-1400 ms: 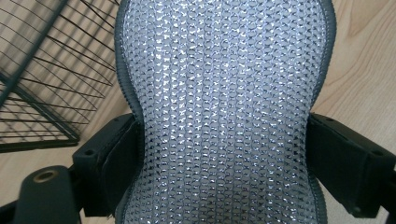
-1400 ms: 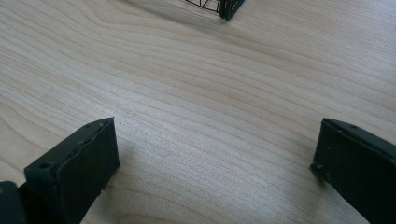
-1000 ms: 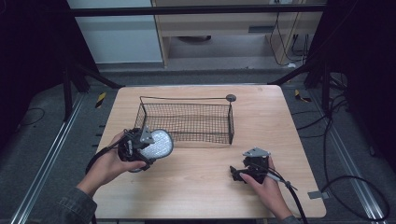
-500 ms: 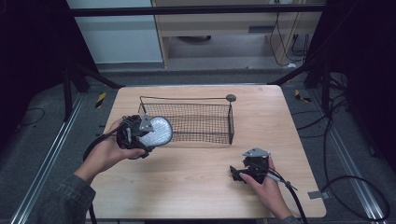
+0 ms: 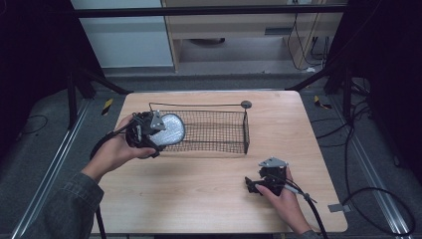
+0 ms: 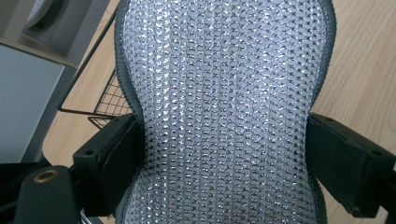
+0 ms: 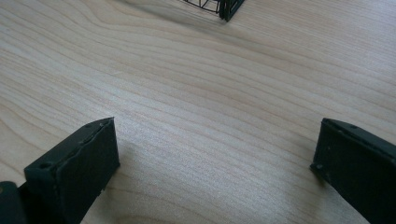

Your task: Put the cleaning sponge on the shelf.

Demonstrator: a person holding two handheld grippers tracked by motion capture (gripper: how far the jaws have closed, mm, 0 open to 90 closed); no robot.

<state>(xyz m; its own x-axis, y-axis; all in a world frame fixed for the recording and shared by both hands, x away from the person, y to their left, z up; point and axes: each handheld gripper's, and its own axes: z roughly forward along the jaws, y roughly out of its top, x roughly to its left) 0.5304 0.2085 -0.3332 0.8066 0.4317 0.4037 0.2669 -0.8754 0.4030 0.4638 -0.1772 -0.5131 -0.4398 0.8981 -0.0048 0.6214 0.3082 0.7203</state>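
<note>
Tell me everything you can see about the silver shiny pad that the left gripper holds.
The silver pad is a flat, rounded piece covered in glittering knitted mesh, with a grey fabric edge. The left gripper is shut on it, its black jaws pressing both sides so the pad narrows at the waist. In the high view it is held in the air over the left end of the black wire basket, touching nothing else that I can see.

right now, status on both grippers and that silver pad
Left gripper shut on silver mesh pad, held at wire basket's left end. Right gripper open, empty, low over table. Nothing in the way.
</note>
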